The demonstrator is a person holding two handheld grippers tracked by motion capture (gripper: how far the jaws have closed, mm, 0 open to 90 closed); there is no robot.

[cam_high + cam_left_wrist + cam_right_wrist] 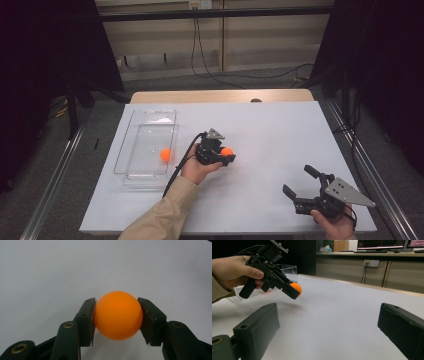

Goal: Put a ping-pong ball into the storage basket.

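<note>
Orange balls number two: one (227, 151) clamped in the left tool (223, 155), one (165, 155) in the tray (150, 116).

A clear plastic tray (131, 150) lies lengthwise near the left edge of the white worktop (280, 135), with an orange ball (165, 155) resting inside it toward the near end. Black cables (210, 70) trail across the floor beyond; what look like monitors (382, 244) stand on a far counter.
</note>
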